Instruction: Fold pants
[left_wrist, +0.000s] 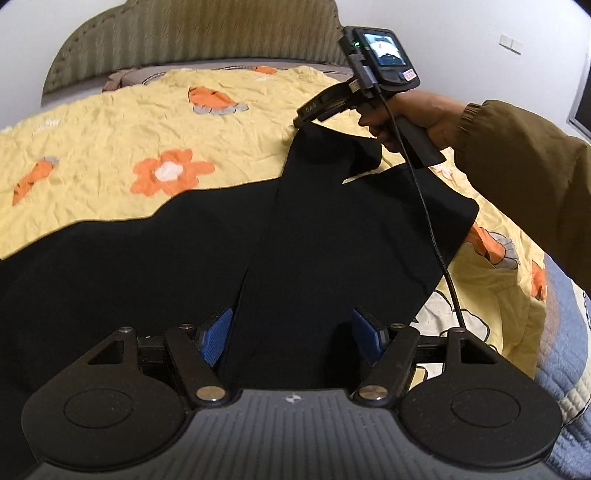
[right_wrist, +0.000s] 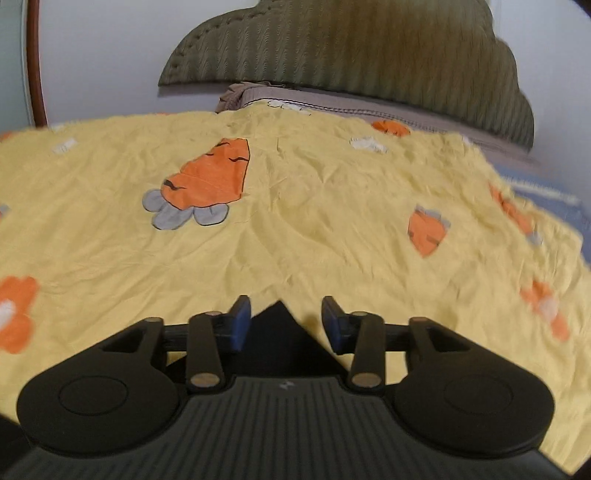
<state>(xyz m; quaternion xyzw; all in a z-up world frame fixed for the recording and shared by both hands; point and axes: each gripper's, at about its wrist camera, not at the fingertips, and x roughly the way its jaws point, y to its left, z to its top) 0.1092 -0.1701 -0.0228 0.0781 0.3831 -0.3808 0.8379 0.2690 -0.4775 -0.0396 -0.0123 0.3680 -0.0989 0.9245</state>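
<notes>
Black pants (left_wrist: 155, 280) lie on a yellow bedspread with orange carrot and flower prints. In the left wrist view one leg runs up to the far right, where it hangs lifted from the right gripper (left_wrist: 301, 120). My left gripper (left_wrist: 291, 332) is open, blue pads (left_wrist: 216, 338) on either side of a fold of the black cloth. In the right wrist view my right gripper (right_wrist: 286, 325) has its pads apart with a peak of black pants cloth (right_wrist: 277, 321) between them; whether it pinches the cloth I cannot tell.
The yellow bedspread (right_wrist: 295, 221) covers the bed. A green padded headboard (right_wrist: 369, 55) stands at the back against a white wall. A blue quilt (left_wrist: 565, 332) shows at the bed's right edge. The person's arm in an olive sleeve (left_wrist: 517, 166) reaches in from the right.
</notes>
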